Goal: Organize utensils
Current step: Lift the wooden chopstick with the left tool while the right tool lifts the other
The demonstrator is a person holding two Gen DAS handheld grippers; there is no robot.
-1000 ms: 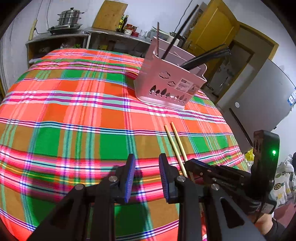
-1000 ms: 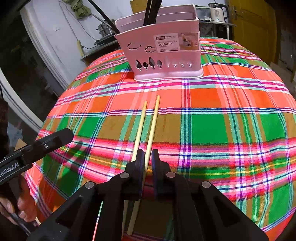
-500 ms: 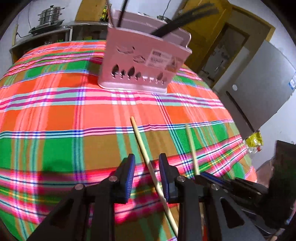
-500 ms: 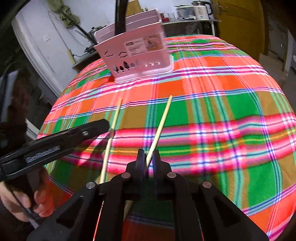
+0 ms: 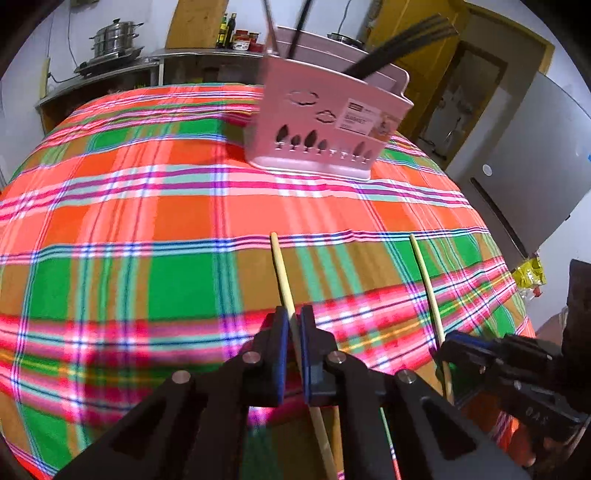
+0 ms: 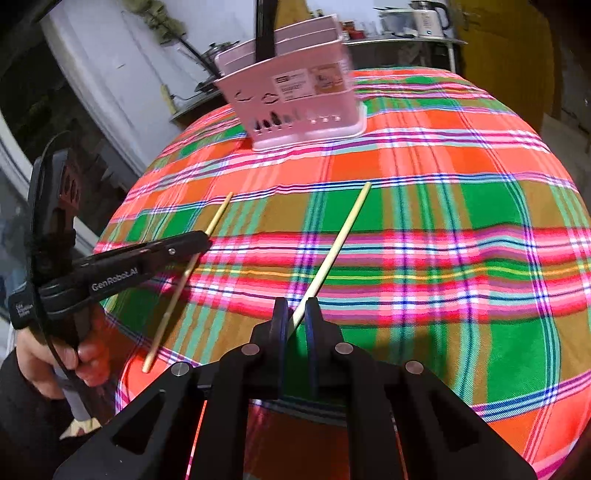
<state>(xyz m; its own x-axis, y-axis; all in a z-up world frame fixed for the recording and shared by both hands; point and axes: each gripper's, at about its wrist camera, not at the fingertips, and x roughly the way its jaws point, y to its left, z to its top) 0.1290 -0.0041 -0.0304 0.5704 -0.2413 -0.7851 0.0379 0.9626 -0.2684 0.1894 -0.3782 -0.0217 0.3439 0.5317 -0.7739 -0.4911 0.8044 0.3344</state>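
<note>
Left wrist view: chopstick (image 5: pixel 280 266) rear hidden under fingers (image 5: pixel 308 332).

Tablecloth (image 5: pixel 147 221): bright plaid, big blocks of orange, green and brownish ochre, crossed by pink, white, blue and purple stripes. Utensil basket (image 5: pixel 325 129): pale pink, cut-out cloud and tree shapes, a white label with an orange patch. Dark, near-black utensils (image 5: pixel 395 55) in it. Two chopsticks (image 5: pixel 282 273) (image 6: pixel 336 247): pale yellow-tan wood. Left gripper (image 5: pixel 291 325): black body, blue pads. Right gripper (image 6: pixel 295 317): black too, blue pads. Door (image 5: pixel 413 22) behind: mustard yellow. Stacked pot (image 5: pixel 112 37): silver metal
</note>
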